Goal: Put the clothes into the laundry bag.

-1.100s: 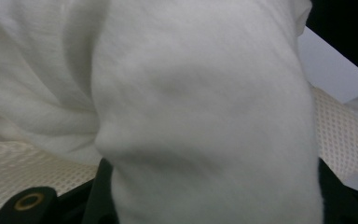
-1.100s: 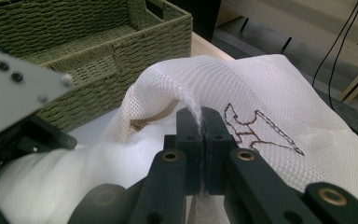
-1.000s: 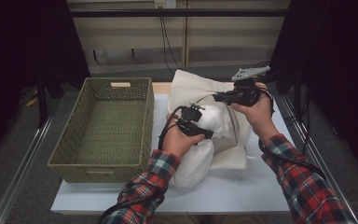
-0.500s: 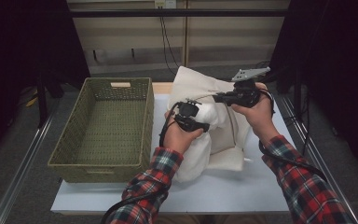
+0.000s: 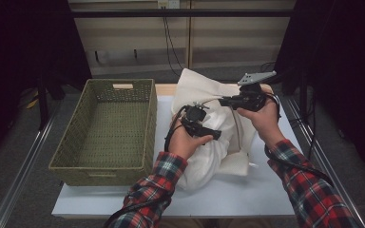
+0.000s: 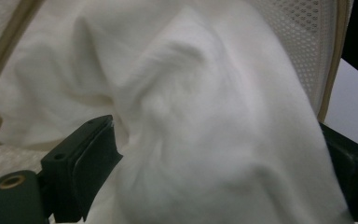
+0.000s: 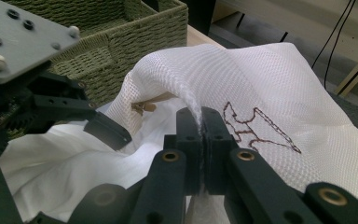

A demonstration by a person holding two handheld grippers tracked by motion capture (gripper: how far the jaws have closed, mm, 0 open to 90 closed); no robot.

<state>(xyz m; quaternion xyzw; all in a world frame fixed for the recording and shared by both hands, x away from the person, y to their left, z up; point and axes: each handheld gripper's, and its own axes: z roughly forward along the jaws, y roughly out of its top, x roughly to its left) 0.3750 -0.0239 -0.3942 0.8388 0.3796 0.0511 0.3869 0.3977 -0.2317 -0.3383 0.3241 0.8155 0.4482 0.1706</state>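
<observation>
A white mesh bag (image 5: 204,88) with brown stitching (image 7: 251,126) lies on the white table (image 5: 266,190). My right gripper (image 7: 200,116) is shut on the bag's upper edge and holds it raised, so the mouth gapes. At that mouth is a soft white cloth (image 6: 205,116), part of it inside. My left gripper (image 5: 204,130) is there too. Its jaws have just been opening and now stand wide apart. The cloth bulges between the fingers (image 6: 88,154), which no longer pinch it. In the right gripper view, the left gripper (image 7: 51,102) is at the left, beside the bag's opening.
A green woven basket (image 5: 104,156) stands on the table's left side, close to the bag (image 7: 135,32). Metal rails run along both sides of the table. Dark curtains and cables hang behind.
The left gripper's jaws have spread apart around the white cloth, and that hand has shifted slightly toward the bag. The right hand has kept still, holding the bag's edge.
</observation>
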